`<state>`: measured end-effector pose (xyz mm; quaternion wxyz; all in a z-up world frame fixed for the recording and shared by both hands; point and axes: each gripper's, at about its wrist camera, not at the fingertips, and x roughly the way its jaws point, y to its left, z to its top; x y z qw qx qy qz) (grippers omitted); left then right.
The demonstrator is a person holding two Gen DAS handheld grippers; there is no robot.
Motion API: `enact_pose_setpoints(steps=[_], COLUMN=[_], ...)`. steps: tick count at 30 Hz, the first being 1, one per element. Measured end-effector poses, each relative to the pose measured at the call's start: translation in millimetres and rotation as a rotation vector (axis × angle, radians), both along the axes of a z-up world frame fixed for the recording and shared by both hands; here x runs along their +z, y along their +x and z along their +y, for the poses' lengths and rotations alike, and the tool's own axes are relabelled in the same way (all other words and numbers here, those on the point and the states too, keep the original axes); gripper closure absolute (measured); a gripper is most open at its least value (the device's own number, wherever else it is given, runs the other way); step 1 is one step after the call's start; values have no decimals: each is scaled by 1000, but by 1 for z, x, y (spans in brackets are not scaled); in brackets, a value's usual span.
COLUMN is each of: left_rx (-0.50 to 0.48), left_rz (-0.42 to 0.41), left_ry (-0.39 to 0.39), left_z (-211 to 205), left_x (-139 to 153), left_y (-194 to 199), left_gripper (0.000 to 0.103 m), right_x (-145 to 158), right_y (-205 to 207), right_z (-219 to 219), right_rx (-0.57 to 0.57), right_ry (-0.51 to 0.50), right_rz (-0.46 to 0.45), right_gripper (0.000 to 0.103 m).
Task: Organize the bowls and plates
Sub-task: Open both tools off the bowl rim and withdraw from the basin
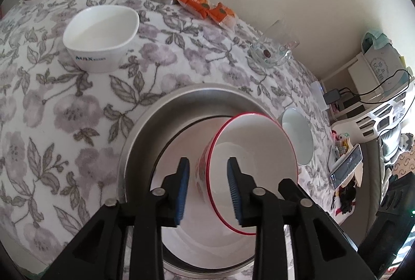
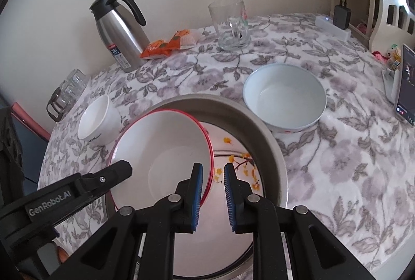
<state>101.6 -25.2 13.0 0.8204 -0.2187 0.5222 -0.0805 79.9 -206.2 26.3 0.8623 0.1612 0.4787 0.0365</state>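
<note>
A white bowl with a red rim (image 1: 249, 147) (image 2: 160, 150) stands tilted inside a wide metal basin (image 1: 160, 109) (image 2: 259, 129), over a flat plate with yellow flowers (image 2: 241, 168). My left gripper (image 1: 208, 160) straddles the bowl's near rim with both blue pads clear of the wall, so it is open. My right gripper (image 2: 213, 165) has the opposite rim between its narrow-set pads and is shut on it. A white square bowl (image 1: 101, 39) (image 2: 99, 121) and a pale blue bowl (image 1: 298, 140) (image 2: 285, 98) sit on the flowered cloth outside the basin.
A steel thermos jug (image 2: 119, 33), orange snack packets (image 2: 168, 44) and a glass mug (image 2: 230, 26) stand along the wall side. Upturned glasses (image 2: 67, 90) sit at the far left corner. A phone (image 2: 404, 83) leans at the table's right edge.
</note>
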Motion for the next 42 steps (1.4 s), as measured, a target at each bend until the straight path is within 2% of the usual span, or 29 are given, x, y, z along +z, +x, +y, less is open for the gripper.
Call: enact_pose_setpoints(steps=[4,6,7,10,12,13,14,15,19,21,26,31,38,42], left_rx=[17,37,48,69,81,86,93,99,129,143,180,194,208,227], left_rz=[-11,-4,2,9,7,5,0,-5,-25,-33,-71,-69,-91,-94], left_ry=[14,25,31,46,59,65,73,81,117,129,200,260,336,373], left_z=[4,7,8,14,16,16,16,17,21,23,27,28,29,36], left_x=[4,4,4,3,3,3,3,4,7,7,11,10,16,19], left_y=[-2,-2,-3,-3,-3,-3,-4,-4,-5,-6,-6,-6,-6,-6], left_gripper=[59,45,42,40,34,30,22,18,16,8,8,7,7,6], right_x=[2,2,1,-1,0,1,1,1,-1,-2,-2,0,3,13], right_y=[-1,0,0,0,0,0,0,0,1,1,1,1,0,-2], right_z=[0,0,0,-1,-1,-2,-2,-2,-3,-4,-6,-4,-2,0], right_rx=[-1,-3,-5,-10,-12,-15,-17,-18,-27,-36,-49,-46,-54,-59], right_ry=[-2,-1,-2,-9,-13,-16,-18,-20,-33,-40,-53,-71,-102,-98], right_rz=[-10,0,6,12,6,1,-3,-6,2,8,8,-12,-28,-74], right_gripper=[83,83,83,80,71,58,46,45,36,33,16,0,0,0])
